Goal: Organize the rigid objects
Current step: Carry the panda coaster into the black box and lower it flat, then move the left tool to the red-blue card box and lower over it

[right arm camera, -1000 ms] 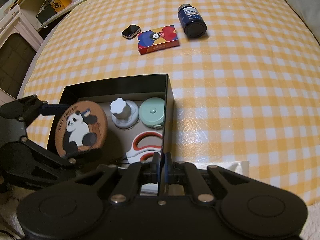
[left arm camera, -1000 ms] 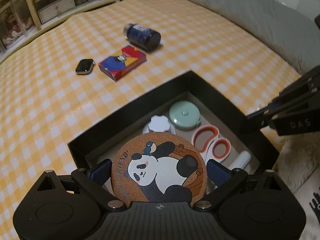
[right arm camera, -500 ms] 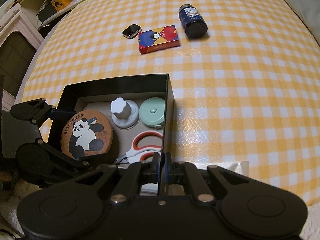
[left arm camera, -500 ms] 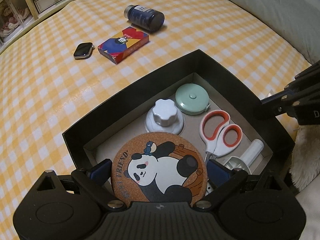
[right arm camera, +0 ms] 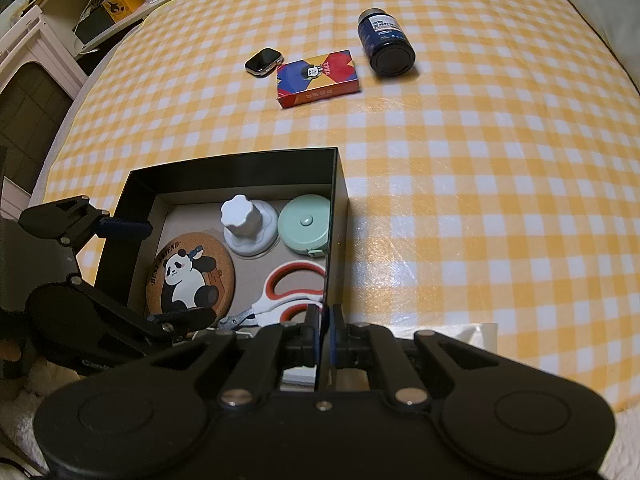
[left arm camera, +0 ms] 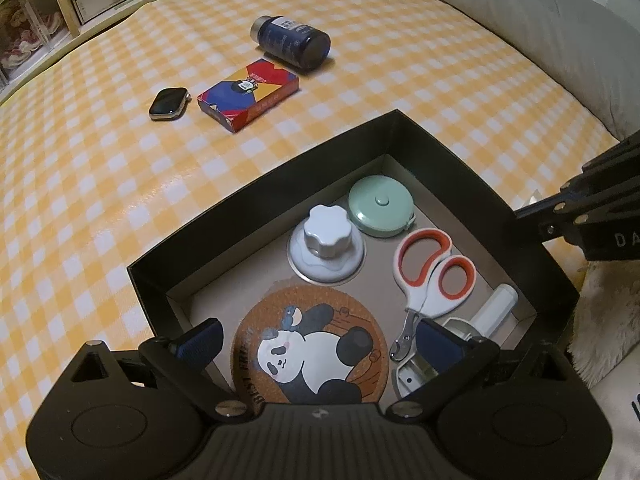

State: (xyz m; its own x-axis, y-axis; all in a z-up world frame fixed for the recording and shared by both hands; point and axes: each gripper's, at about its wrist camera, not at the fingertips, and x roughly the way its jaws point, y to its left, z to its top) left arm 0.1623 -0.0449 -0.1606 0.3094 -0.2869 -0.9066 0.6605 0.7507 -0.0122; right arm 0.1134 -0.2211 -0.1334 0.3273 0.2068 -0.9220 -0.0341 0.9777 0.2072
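Left wrist view: coaster [left arm camera: 310, 354] lies flat in box [left arm camera: 256, 208], between spread, released left gripper [left arm camera: 316, 344] pads.
Right gripper [right arm camera: 324, 320]: clenched, empty, at box's near wall.
Remaining: watch [left arm camera: 169, 103], card box [left arm camera: 248, 94], bottle [left arm camera: 290, 42] beyond box.

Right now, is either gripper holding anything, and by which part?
The right gripper clamps the box by its side wall. The left gripper holds nothing; the coaster lies loose between its open fingers.

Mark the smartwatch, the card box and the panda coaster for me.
smartwatch [right arm camera: 264, 62], right wrist view, on its dark screen.
card box [right arm camera: 317, 76], right wrist view, on its printed top face.
panda coaster [left arm camera: 310, 354], left wrist view, on the panda's white body.
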